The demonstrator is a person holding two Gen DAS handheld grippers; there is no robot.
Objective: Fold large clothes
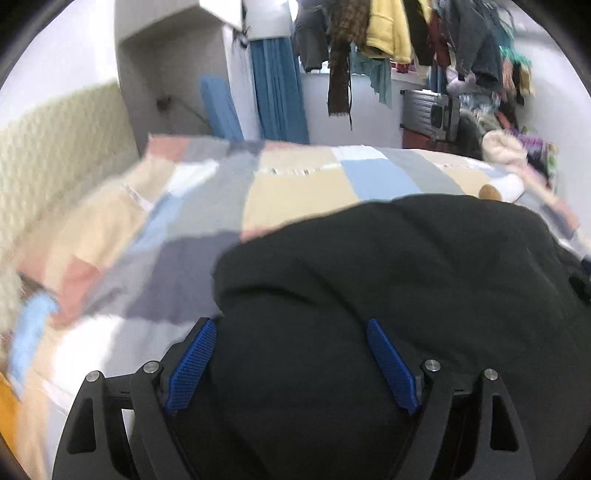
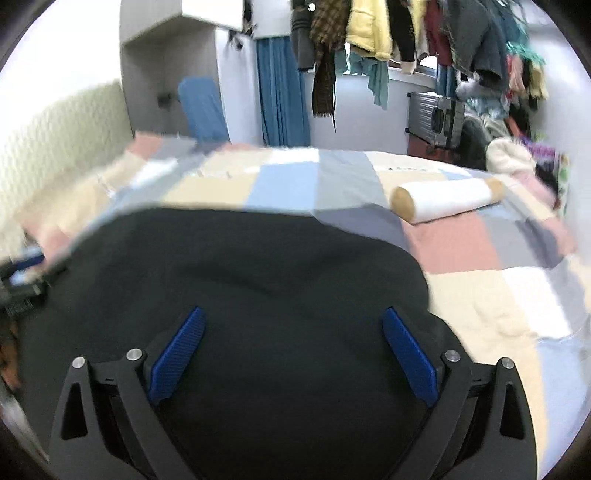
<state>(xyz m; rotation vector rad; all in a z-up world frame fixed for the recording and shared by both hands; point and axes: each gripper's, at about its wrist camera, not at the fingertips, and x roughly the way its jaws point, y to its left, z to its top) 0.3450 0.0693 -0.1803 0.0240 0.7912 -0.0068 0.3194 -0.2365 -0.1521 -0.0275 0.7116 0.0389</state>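
A large black garment [image 1: 388, 280] lies bunched on the near part of the bed [image 1: 295, 184], spread over a patchwork cover of beige, pale blue, grey and pink blocks. In the left wrist view the cloth fills the near right of the frame, its rounded edge ending short of the bed's middle. In the right wrist view the same black garment [image 2: 240, 266] fills the near left and centre.

The left gripper [image 1: 291, 328] hangs over the garment with its jaws wide; black cloth shows between the blue pads [image 1: 194, 365], but neither pad presses on it. The right gripper [image 2: 293, 317] sits the same way, jaws wide, with the garment under and between its blue pads [image 2: 408, 354] and nothing clamped.

To the right on the bed, beyond the garment's edge and apart from it, lies a white roll pillow [image 2: 445, 199] with tan ends. At the far side a blue curtain [image 2: 282, 92] hangs beside a grey wall unit, and a rail of hanging clothes [image 2: 369, 33] runs to the right, with a yellow jacket and a brown checked scarf among them. A grey suitcase [image 2: 436, 118] stands below the rail, with a heap of clothes to its right.

Both views are blurred, and no writing, label or brand can be read anywhere.
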